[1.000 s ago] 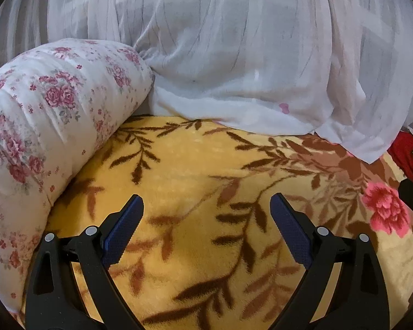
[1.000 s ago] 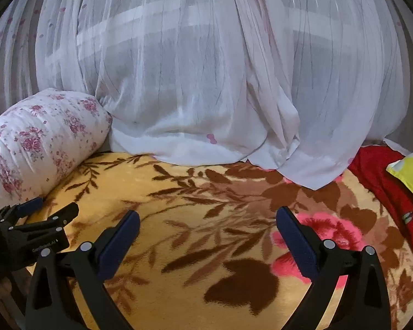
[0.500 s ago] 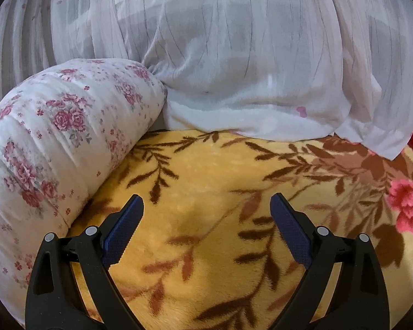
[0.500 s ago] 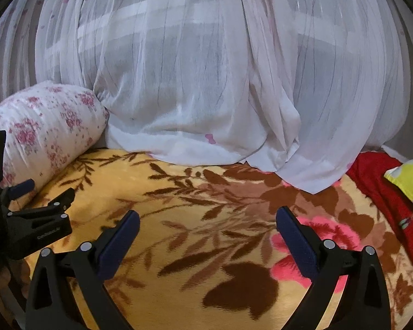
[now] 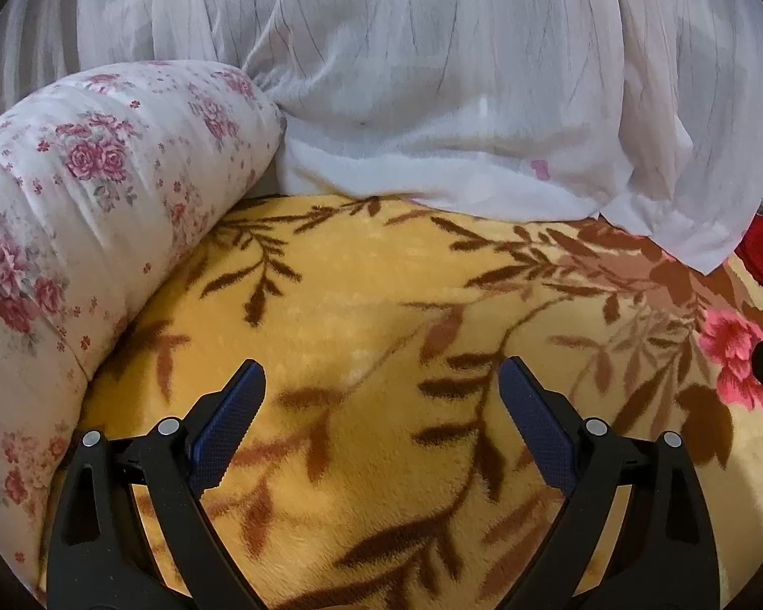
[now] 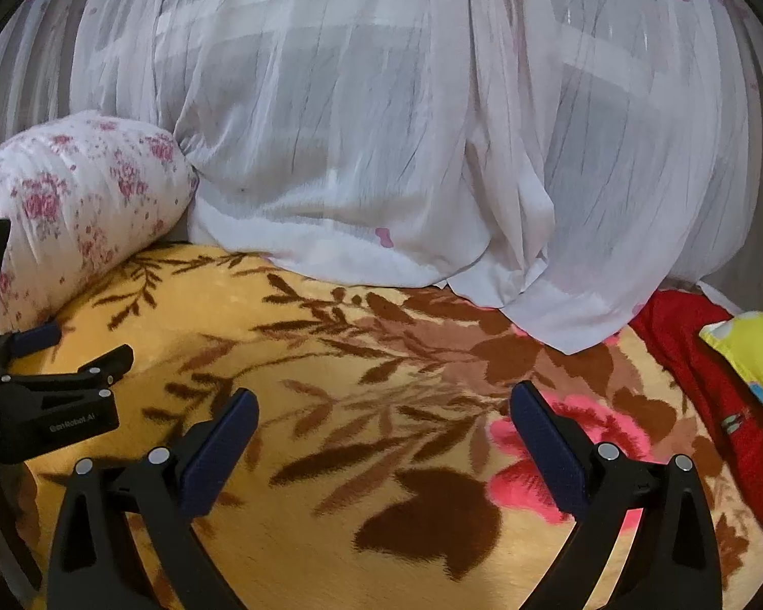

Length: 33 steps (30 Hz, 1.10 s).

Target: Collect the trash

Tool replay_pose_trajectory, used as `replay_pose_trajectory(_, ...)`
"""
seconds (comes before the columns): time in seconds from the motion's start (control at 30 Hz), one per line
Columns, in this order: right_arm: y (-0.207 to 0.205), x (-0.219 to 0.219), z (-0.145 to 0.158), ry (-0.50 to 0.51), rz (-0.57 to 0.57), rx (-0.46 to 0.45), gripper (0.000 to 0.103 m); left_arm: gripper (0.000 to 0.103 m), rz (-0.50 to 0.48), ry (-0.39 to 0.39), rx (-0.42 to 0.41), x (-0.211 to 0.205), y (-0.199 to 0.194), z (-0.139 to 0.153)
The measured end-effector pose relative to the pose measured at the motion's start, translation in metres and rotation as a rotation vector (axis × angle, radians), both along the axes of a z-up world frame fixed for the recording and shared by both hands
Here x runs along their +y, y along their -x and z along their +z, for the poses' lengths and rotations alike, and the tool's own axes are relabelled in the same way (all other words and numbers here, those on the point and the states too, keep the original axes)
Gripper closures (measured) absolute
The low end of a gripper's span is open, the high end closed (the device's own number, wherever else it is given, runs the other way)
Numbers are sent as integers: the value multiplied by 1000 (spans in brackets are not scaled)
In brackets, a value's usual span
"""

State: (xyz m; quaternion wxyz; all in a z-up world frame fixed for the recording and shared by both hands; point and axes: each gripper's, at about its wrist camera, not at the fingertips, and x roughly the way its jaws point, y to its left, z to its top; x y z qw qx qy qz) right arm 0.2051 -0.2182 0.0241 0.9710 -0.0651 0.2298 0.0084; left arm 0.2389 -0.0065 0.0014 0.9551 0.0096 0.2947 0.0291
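Item: bed scene, two handheld grippers, trash collection.

Progress: by the look of things, nothing gathered yet. Left gripper (image 5: 381, 381) jaws spread wide, holding nothing. Right gripper (image 6: 384, 406) jaws likewise spread and empty. Both hover over the blanket, apart from it as far as can be told.

Trash: no certain piece in view. Nearest candidate is a yellow packet (image 6: 753, 356) with coloured print, lying on the red cloth (image 6: 686, 351) at the far right of the right-hand view; whether it is rubbish cannot be told. Locating and picking up remain to be done.

Furnishings:
- Blanket (image 5: 371, 305): plush, short-piled fleece, yellow ground with brown leaf sprays and pink blossoms; soft, slightly rumpled.
- Bolster pillow (image 5: 91, 193): long, rounded, stuffed firm; white cotton printed with small pink roses; lies along the blanket's left edge, touching it.
- Net curtain (image 6: 381, 127): sheer white mesh, finely pleated, scattered pink motifs; hem pooled on the blanket's far side.
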Motion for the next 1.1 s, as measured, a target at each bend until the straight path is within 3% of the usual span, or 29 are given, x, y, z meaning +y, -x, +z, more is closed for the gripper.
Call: replay_pose_trajectory(1.1,0,4,-5,44,9,10,5,12,4,-4,-33,7,4,0)
